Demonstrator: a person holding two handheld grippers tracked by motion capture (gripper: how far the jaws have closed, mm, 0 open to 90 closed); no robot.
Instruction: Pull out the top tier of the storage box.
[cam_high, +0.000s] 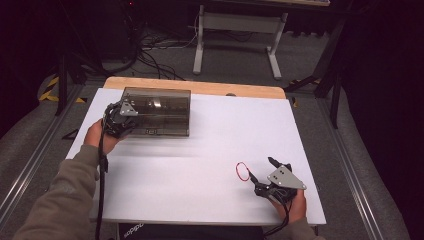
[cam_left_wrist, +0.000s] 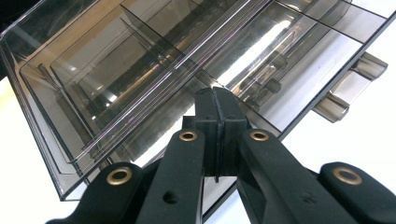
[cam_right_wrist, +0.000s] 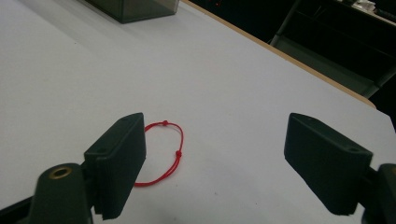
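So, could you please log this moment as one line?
left gripper shut over smoked box | right gripper open beside red cord loop | loop on table

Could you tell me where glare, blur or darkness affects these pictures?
High view: dark surroundings, bright white table, faint streaky smear below the smoky plastic box. Left gripper view: strip-light glare on the box's clear walls. Right gripper view: the red string loop is sharp, the far background dim.

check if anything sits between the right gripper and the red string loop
Nothing visible does. The red string loop lies flat on the white table, just ahead of the right gripper, by its left jaw, with bare surface between. Its jaws stand wide open.
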